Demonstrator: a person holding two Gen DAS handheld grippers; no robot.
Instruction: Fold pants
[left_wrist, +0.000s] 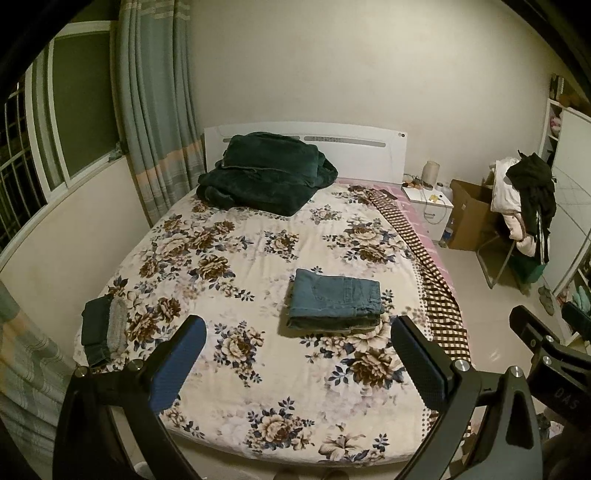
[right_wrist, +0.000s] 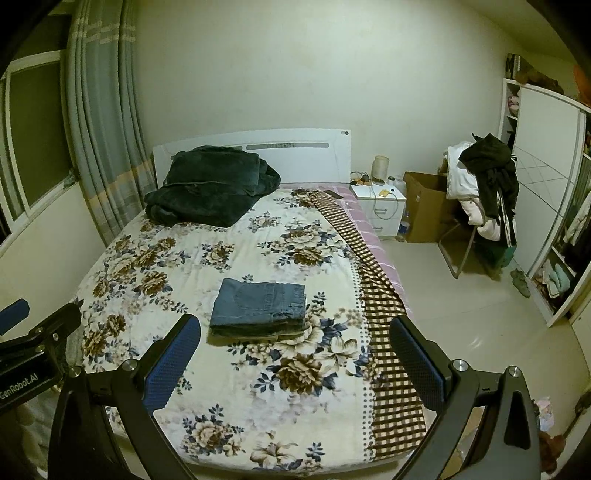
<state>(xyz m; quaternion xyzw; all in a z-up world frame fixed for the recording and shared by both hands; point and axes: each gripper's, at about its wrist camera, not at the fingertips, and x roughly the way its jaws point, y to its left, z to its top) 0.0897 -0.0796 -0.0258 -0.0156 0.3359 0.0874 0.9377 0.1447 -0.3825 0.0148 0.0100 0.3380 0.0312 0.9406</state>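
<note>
Blue jeans lie folded into a compact stack on the floral bedspread, right of the bed's middle; the right wrist view shows the same jeans left of centre. My left gripper hangs open above the foot of the bed, well short of the jeans, nothing between its fingers. My right gripper is also open and empty, held back from the stack. Part of the right gripper's frame shows at the lower right of the left wrist view.
A dark green blanket is heaped by the white headboard. A small dark and grey folded garment sits at the bed's left edge. A checked cloth drapes the right side. Nightstand, cardboard box, clothes-laden chair and wardrobe stand right.
</note>
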